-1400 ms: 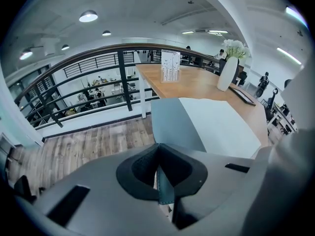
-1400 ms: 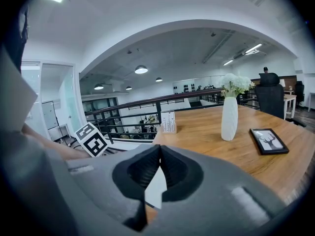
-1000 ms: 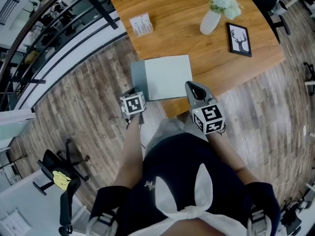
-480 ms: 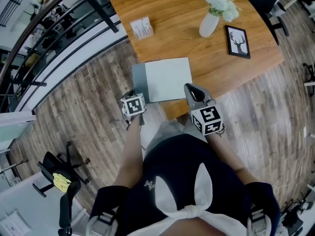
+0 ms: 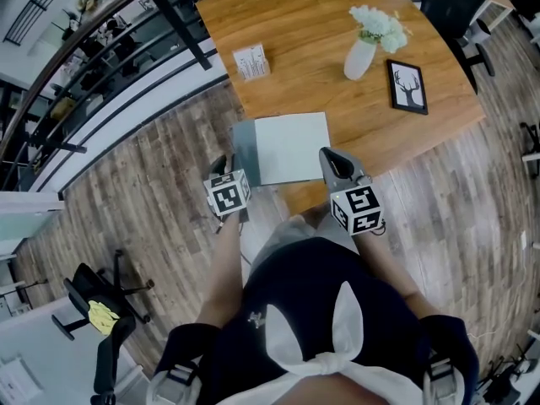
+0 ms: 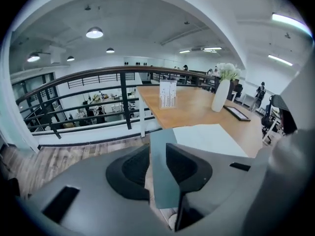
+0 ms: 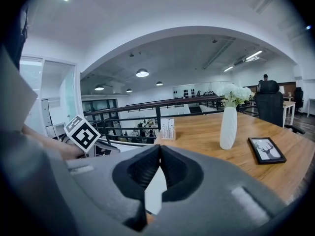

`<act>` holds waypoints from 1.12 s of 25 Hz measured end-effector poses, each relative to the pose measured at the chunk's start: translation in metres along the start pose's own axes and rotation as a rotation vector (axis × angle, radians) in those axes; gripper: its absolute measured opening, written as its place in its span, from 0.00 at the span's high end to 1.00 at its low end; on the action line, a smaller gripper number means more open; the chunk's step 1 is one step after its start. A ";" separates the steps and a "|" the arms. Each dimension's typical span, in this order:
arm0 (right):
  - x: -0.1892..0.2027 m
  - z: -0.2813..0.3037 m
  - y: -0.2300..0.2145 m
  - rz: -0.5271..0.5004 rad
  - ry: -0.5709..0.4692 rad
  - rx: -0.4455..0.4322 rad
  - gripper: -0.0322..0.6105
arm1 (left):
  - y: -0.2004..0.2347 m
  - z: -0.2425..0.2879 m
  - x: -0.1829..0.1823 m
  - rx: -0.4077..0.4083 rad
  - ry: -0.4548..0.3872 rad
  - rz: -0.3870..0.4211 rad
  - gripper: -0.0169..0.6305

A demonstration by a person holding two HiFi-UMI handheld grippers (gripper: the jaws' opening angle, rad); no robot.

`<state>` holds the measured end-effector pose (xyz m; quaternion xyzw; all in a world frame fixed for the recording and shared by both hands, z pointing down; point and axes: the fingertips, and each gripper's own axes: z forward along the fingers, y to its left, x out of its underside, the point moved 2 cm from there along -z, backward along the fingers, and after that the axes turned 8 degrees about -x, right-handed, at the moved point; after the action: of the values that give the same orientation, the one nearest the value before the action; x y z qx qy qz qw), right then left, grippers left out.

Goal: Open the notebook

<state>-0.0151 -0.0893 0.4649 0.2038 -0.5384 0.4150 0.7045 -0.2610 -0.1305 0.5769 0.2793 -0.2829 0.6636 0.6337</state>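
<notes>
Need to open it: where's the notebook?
In the head view, the notebook lies at the wooden table's near edge, between the left gripper and right gripper.

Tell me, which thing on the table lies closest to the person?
The notebook, at the near edge; the vase, framed picture and card holder sit farther back.
</notes>
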 end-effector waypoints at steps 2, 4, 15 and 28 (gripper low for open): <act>-0.005 -0.003 0.000 -0.004 -0.009 0.000 0.95 | -0.006 -0.013 -0.010 0.012 -0.042 0.001 0.82; -0.008 -0.004 0.001 -0.005 -0.020 -0.006 0.95 | -0.012 -0.025 -0.019 0.023 -0.080 0.001 0.82; -0.025 -0.005 0.017 -0.026 -0.035 -0.058 0.95 | -0.044 -0.090 -0.074 0.132 -0.267 -0.015 0.93; -0.028 -0.003 0.031 -0.068 -0.002 -0.089 0.95 | -0.085 -0.118 -0.078 0.288 -0.288 0.045 0.95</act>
<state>-0.0403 -0.0800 0.4334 0.1911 -0.5497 0.3662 0.7261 -0.1740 -0.0948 0.4416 0.4528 -0.2789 0.6644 0.5251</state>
